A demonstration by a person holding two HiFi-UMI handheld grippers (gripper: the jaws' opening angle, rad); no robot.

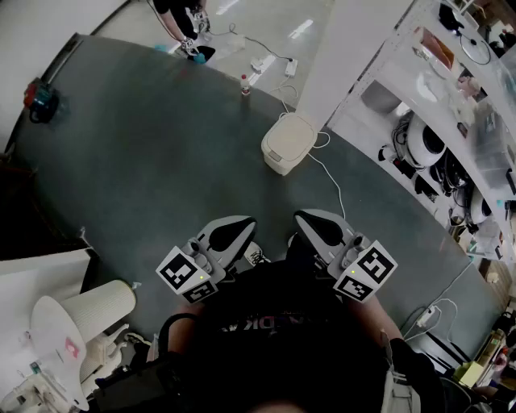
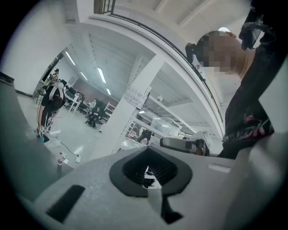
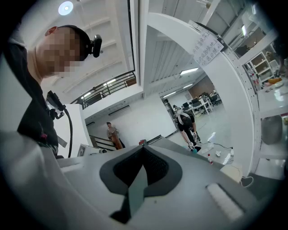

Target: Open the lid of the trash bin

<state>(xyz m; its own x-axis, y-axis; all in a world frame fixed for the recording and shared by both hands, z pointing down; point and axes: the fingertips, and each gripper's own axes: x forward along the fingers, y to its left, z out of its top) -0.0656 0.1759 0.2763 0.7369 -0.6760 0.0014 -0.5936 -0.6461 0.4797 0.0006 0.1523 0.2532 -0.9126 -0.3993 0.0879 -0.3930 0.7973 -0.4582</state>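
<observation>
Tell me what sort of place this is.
Likely a robotics lab or workshop hall: white open shelves crowded with equipment, white cables and a power strip on the dark grey floor, and a tall white pillar.

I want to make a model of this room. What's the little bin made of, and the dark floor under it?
The trash bin looks like smooth cream plastic: rounded corners, soft sheen on its shut lid. The dark floor looks like matte grey carpet or mat: no reflections, unlike the glossy pale floor beyond it. Which one, I cannot tell.
</observation>
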